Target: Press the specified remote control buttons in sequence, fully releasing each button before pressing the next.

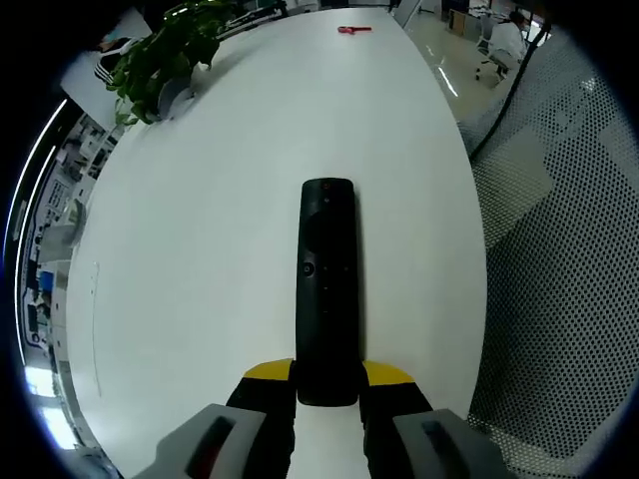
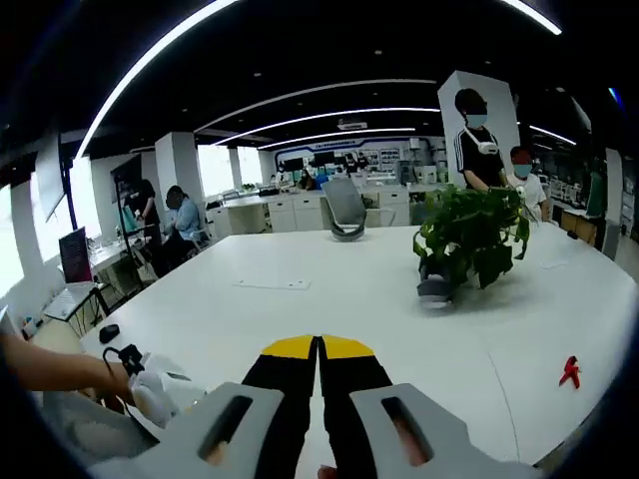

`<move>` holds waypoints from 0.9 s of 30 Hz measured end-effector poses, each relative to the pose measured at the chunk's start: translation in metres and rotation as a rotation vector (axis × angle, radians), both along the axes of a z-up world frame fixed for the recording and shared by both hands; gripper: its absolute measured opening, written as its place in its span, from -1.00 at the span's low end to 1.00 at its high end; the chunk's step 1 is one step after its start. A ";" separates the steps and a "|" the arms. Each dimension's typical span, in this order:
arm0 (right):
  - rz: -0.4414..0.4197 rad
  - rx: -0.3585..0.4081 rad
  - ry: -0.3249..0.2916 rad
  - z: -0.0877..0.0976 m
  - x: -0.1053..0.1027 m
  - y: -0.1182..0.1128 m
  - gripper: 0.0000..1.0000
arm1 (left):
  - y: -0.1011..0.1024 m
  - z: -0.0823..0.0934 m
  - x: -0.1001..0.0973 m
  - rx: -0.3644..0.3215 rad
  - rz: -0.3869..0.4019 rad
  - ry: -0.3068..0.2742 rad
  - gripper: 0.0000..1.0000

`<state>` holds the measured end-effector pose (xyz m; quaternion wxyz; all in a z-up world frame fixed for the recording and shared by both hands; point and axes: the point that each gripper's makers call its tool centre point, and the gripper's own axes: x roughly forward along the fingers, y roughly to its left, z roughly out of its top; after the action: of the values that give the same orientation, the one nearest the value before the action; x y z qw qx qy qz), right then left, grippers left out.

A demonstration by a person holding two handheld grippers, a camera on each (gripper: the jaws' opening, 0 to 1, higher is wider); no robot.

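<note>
— Where is the remote control (image 1: 327, 289)?

— On the white table (image 1: 200, 259), its near end clamped between the jaws of the left gripper (image 1: 327, 384), with its far end pointing toward a small red object (image 1: 353, 30) at the table's far end. A potted plant (image 1: 165, 55) stands well off to the remote's left.

— And the right gripper (image 2: 319, 364)?

— Its jaws are pressed together on nothing, above the table, well apart from the plant.
</note>
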<state>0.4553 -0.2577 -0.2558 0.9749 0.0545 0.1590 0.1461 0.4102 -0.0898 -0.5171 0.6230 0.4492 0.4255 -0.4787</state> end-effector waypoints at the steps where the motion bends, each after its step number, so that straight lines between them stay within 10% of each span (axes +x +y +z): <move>1: 0.016 0.019 0.013 0.002 0.002 0.004 -1.00 | 0.000 0.000 -0.001 0.000 -0.001 0.001 -0.52; 12: 0.116 0.111 0.144 -0.012 0.023 0.046 -1.00 | -0.001 0.002 -0.015 -0.017 -0.045 -0.003 -0.52; 16: 0.144 0.145 0.215 -0.035 0.023 0.057 -1.00 | -0.001 0.000 -0.020 -0.048 -0.014 0.006 -0.52; 23: 0.231 0.097 0.165 -0.074 0.019 0.073 -1.00 | 0.001 -0.001 -0.023 -0.097 0.038 -0.007 -0.52; 27: 0.273 0.086 0.266 -0.110 0.008 0.080 -1.00 | -0.001 -0.001 -0.028 -0.102 0.001 -0.017 -0.52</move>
<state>0.4635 -0.1773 -0.3659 0.9132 0.0929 0.2857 0.2753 0.3825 -0.0910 -0.5182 0.6489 0.4208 0.3953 -0.4955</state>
